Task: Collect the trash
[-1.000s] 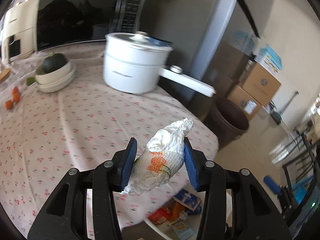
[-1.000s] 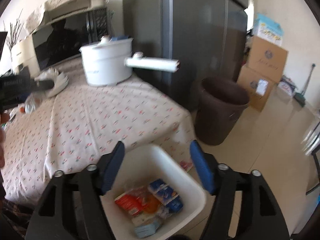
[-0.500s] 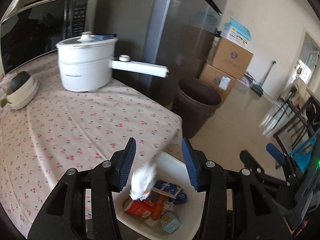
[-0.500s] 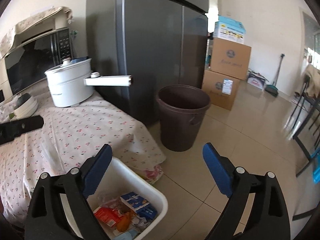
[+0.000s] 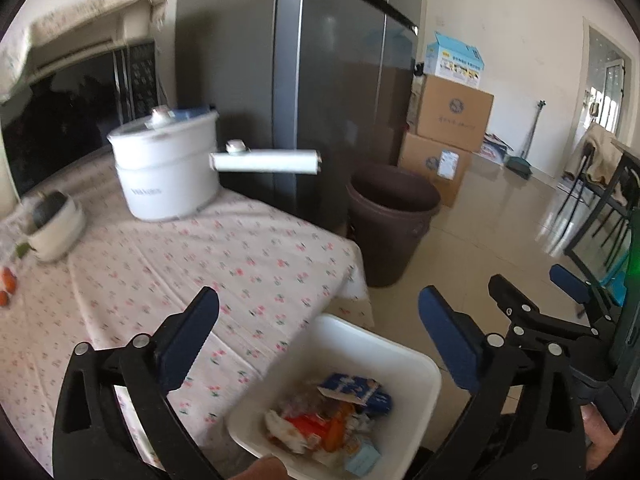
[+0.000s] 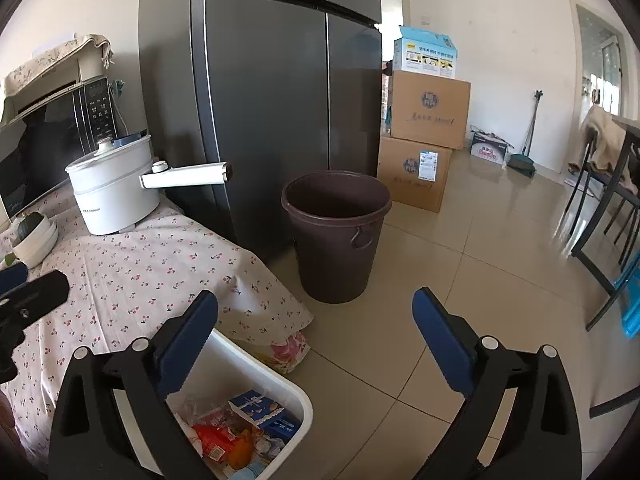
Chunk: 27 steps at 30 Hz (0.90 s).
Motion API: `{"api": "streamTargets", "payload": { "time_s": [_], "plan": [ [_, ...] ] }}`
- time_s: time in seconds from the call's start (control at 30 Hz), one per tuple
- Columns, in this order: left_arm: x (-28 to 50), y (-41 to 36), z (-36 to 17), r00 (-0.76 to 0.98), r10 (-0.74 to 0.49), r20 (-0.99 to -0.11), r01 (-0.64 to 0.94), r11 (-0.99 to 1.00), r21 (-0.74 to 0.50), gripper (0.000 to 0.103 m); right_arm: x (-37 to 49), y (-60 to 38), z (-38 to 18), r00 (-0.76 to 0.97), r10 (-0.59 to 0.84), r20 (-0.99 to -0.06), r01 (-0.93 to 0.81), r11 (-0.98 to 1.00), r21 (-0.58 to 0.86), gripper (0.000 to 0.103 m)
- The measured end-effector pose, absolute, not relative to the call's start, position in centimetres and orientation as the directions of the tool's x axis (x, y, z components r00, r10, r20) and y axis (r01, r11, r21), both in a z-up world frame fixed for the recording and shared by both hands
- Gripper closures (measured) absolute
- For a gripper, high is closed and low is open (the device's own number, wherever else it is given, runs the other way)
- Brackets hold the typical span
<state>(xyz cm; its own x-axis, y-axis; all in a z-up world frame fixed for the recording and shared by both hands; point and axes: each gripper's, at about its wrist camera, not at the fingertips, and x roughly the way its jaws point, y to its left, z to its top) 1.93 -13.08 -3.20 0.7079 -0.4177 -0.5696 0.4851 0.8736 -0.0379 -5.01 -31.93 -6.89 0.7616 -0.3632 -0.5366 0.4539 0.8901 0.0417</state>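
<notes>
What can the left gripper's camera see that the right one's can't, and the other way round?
Only the left wrist view shows the small orange items at the table's far left edge, and the whole right gripper beside it. Only the right wrist view shows the floral bag on the floor under the tablecloth. Both show the white bin of trash, the brown bucket, the white pot and the fridge.

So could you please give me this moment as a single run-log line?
left gripper: open, empty | right gripper: open, empty | white bin: holds wrappers, crumpled tissue | brown bucket: on floor
</notes>
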Motion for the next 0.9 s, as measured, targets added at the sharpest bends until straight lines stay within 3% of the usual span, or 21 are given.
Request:
{"api": "streamTargets", "payload": {
  "time_s": [0.13,0.37,0.9],
  "plan": [
    [2.0,-12.8,-3.2,0.729,-0.389,-0.563,0.463,0.886,-0.012,0.007,-4.9,-31.3,-6.6,0.773,-0.360,-0.522,0.446,0.894,0.045,0.007],
    [2.8,-10.5,-3.4,0.730,-0.367,-0.576,0.384,0.918,-0.098,0.007,-4.3,-30.5,-6.4,0.779,-0.349,-0.521,0.444,0.894,0.065,0.007],
    [3.2,-7.5,-3.9,0.771,-0.252,-0.585,0.281,0.959,-0.043,0.007,-2.8,-27.2,-5.4,0.801,-0.341,-0.492,0.422,0.904,0.061,0.007]
  ]
}}
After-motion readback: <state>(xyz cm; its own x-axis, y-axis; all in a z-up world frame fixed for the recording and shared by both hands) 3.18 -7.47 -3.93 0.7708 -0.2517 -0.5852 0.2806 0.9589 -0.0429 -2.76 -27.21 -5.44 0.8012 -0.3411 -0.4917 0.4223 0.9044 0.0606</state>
